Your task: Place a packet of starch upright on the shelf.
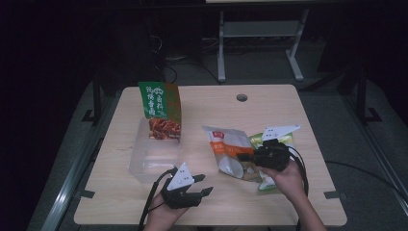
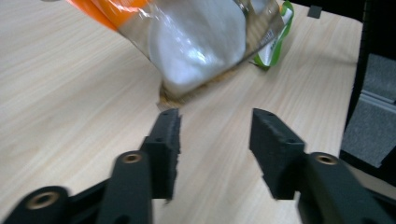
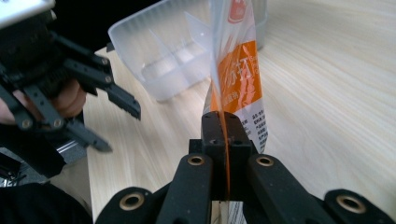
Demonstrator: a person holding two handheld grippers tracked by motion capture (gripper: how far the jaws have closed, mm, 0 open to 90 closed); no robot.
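A white and orange snack pouch (image 1: 230, 150) lies tilted at the table's middle. My right gripper (image 1: 239, 156) is shut on its edge; in the right gripper view the jaws (image 3: 226, 119) pinch the orange strip of the pouch (image 3: 236, 84), which rises from them. My left gripper (image 1: 206, 184) hovers near the front edge, left of the pouch, open with nothing between its fingers. In the left gripper view the jaws (image 2: 215, 123) stand apart over bare wood, just short of the pouch's lower end (image 2: 196, 42). The right gripper view also shows the left gripper (image 3: 119, 128) open.
A clear plastic container (image 1: 151, 161) sits on the wooden table (image 1: 269, 106) at the left, with a green snack bag (image 1: 161, 108) standing in its far end. A green and white packet (image 1: 267, 184) lies under the right hand. A cable hole (image 1: 242, 97) is at the back.
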